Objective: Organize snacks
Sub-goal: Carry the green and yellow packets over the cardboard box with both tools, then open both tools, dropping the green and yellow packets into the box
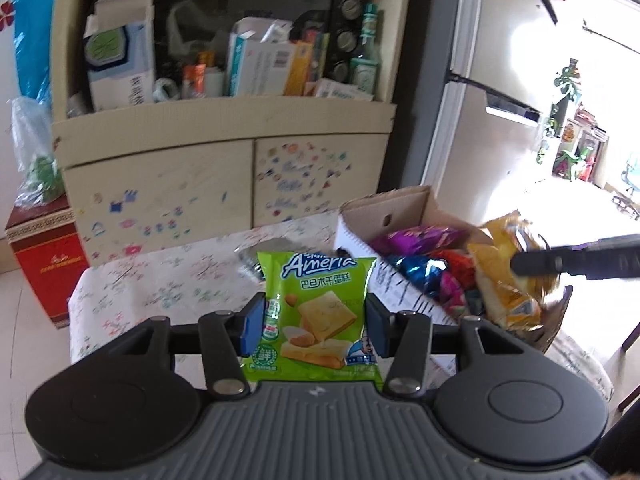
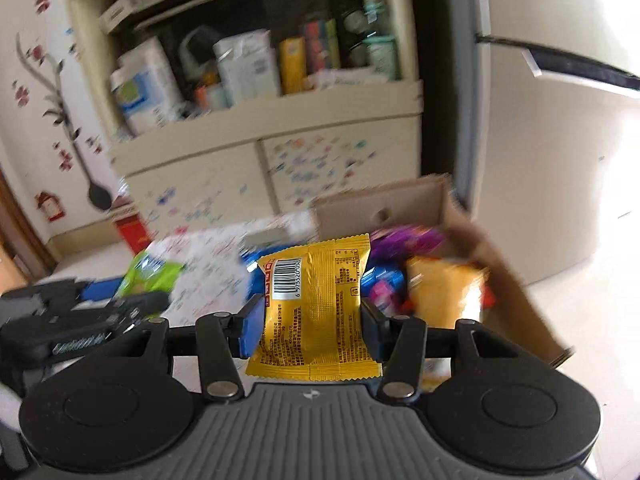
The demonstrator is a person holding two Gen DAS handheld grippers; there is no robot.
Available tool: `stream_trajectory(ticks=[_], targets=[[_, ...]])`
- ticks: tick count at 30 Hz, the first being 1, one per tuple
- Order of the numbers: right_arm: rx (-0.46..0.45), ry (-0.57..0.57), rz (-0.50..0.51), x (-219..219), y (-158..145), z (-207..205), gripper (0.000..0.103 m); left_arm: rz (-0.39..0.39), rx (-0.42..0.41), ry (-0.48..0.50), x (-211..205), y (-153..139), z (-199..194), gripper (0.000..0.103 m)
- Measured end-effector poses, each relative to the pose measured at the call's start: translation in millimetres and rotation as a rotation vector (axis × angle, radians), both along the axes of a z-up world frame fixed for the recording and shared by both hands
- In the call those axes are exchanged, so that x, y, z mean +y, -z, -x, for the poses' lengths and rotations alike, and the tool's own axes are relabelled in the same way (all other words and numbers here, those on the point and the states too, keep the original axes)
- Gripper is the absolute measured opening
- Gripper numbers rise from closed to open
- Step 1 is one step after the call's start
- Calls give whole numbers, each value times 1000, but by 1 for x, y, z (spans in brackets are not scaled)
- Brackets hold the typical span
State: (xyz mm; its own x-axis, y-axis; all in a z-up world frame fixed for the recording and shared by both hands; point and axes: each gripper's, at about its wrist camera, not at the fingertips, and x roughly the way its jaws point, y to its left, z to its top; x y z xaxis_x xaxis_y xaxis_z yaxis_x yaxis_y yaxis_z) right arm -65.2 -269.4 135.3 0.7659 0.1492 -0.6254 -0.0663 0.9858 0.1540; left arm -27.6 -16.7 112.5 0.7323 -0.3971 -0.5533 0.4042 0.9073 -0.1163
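Two snack packets held up over a cloth-covered table, one in each claw.

From the left: a red box [image 1: 48, 264] on the pale tiled floor, then a cream cabinet [image 1: 224, 136] with sticker-dotted doors and a cluttered open shelf, then a white fridge [image 1: 500, 92] by a bright doorway. In front stands a table [image 1: 160, 280] under a flowered cloth, with a cardboard box [image 1: 404, 204] of bright snack bags at its right end. The left gripper [image 1: 316, 322] is closed on a green snack packet [image 1: 316, 312] – its blue pads press both side edges, packet upright, above the cloth just left of the box. The right gripper [image 2: 312, 330] is clamped the same way on a yellow snack packet [image 2: 316, 312], barcode side showing, held in front of the box.
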Motion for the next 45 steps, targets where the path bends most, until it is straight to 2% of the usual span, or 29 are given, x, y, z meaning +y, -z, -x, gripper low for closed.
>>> stream_trajectory(ticks=[5,10,20,34,36,39,45], targets=[[-16,95,4,-35,-3,-3,56,47,4,24,-15,-5,-8,50],[-6,161,-42,-61,-1,-3,57,74,18,59,-36,-4,-19,50],[34,256,-114,-86,2,-4,57,49,9,169,-93,-2,-37,50],[76,378,-131,-100,11,-11,58,15,30,263,-150,20,-48,52],[84,404,-143,-102,13,-13,64,15,29,264,-154,22,-46,67],[88,422,-163,-103,13,-14,72,26,21,259,-154,21,-39,82],[87,412,-161,-100,13,-14,77,22,35,226,-144,17,-38,85]])
